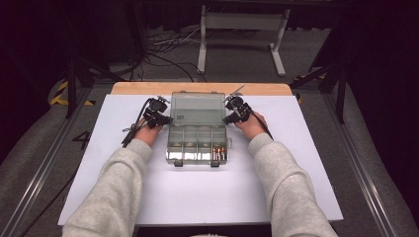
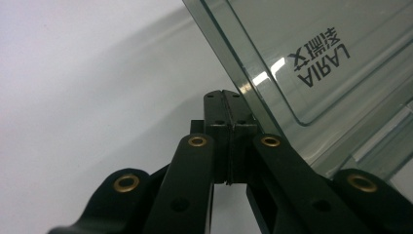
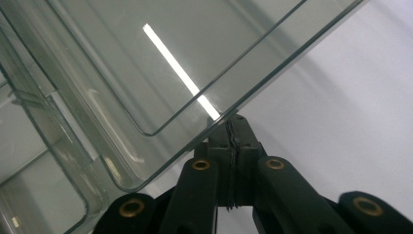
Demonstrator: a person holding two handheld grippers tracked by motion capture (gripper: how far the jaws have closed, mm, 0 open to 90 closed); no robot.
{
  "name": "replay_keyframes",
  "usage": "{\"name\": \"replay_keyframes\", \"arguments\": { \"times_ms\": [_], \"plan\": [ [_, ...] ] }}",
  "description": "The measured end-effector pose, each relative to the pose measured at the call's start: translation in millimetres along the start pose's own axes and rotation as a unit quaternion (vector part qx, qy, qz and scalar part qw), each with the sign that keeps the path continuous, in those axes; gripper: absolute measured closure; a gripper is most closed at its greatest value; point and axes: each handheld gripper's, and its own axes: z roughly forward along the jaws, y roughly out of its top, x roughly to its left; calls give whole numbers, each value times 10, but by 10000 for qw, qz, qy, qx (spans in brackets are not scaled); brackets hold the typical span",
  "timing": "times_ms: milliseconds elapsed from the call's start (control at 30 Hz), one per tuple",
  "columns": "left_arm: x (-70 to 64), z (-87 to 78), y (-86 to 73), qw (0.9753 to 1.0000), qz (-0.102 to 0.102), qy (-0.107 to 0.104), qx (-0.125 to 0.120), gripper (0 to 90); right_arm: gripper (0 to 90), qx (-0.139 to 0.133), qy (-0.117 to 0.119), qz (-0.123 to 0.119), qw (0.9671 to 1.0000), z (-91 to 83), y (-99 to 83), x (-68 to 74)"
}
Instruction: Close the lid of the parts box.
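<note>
A clear plastic organiser box (image 1: pixel 196 144) stands mid-table with its lid (image 1: pixel 197 109) raised. Small orange and silver items (image 1: pixel 219 153) lie in its front right compartment. My left gripper (image 1: pixel 165 119) is at the lid's left edge. In the left gripper view its jaws are pressed together, and the gripper (image 2: pixel 226 97) sits right against the lid (image 2: pixel 311 53), which bears printed lettering. My right gripper (image 1: pixel 227 118) is at the lid's right edge. It is shut too, and the gripper (image 3: pixel 234 121) touches the lid's rim (image 3: pixel 272 78). Nothing shows between either pair of jaws.
The box rests on a white mat (image 1: pixel 197 197) laid over a wooden tabletop (image 1: pixel 197 88). Beyond the table, a white metal stand (image 1: pixel 242 29) and loose cables (image 1: pixel 168 44) are on the grey floor. Dark frame legs flank both sides.
</note>
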Motion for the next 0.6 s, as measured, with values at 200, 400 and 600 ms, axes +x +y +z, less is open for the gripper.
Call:
{"name": "replay_keyframes", "arguments": {
  "times_ms": [200,400,600],
  "plan": [
    [1,-2,0,10000,-35,-7,-14,896,892,-43,-33,1,10000,-14,0,1],
    [15,-51,8,9999,-65,-37,-131,896,900,-193,-59,23,9998,-72,5,-9],
    [2,-88,17,9997,-74,-4,-217,896,900,-377,-124,15,9992,-141,14,-15]
  ]
}}
